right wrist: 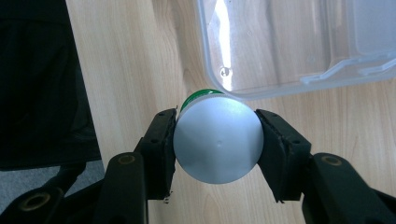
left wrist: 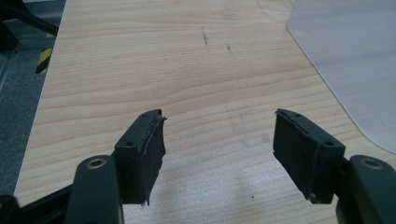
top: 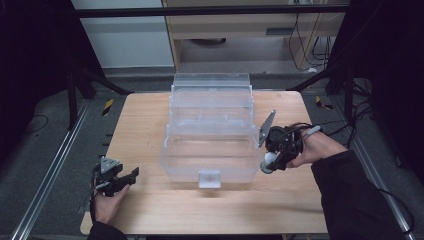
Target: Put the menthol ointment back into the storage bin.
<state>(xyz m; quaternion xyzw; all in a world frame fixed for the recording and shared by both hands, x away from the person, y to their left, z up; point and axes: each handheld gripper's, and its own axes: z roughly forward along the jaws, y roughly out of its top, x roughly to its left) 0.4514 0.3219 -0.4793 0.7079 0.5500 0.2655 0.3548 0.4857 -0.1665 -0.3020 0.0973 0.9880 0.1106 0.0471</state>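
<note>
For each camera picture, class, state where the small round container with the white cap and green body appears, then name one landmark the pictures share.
High view: the container sits right of centre, clamped in the right gripper by the clear box's front right corner.
Left gripper view: it is not in this picture.
Right gripper view: low centre, cap facing the camera, between the two black jaws.
Shared landmark: the clear plastic box.

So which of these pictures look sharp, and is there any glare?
High view: soft, dark around the lit table. Right gripper view: the white-capped container in the right claw is close and slightly blurred; glare streaks the clear plastic box. Left gripper view: wood grain crisp beyond the left claw.
</note>
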